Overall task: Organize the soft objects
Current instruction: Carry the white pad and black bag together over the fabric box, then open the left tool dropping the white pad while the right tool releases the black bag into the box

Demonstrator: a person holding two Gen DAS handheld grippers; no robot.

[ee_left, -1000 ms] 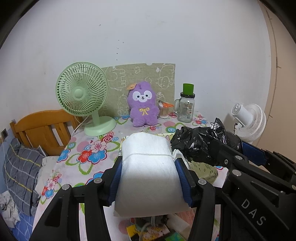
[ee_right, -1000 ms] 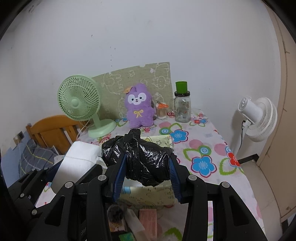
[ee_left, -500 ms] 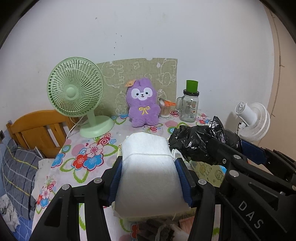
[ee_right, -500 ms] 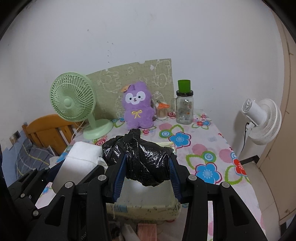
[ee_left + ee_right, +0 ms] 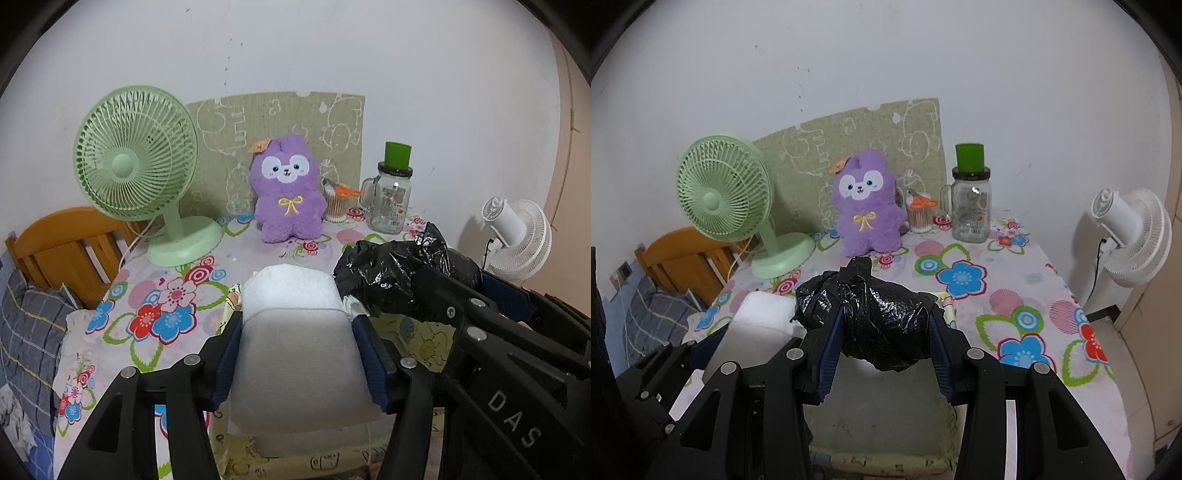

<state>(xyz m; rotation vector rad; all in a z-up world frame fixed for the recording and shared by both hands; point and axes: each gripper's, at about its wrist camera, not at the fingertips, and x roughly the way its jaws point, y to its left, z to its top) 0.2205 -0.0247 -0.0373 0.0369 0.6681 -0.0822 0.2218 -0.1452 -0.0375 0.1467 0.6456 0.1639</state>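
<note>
Your view has closed in on the desk (image 5: 1015,295): the purple plush rabbit (image 5: 286,192) and green desk fan (image 5: 136,162) sit larger and higher in frame than a second ago, while both loads stayed put between the jaws. You look to be mid-carry, with nothing released yet.

Count two fans: the green one at upper left, and a white fan (image 5: 1130,236) standing off the desk's right edge. One yellow-green fabric bin (image 5: 886,424) lies below both tools.

Your left gripper (image 5: 301,354) is clamped on one white foam block (image 5: 299,350), centre of the left view. Your right gripper (image 5: 884,343) is clamped on one black plastic bundle (image 5: 875,321), just beside it.

One glass jar (image 5: 971,206), green-lidded.
</note>
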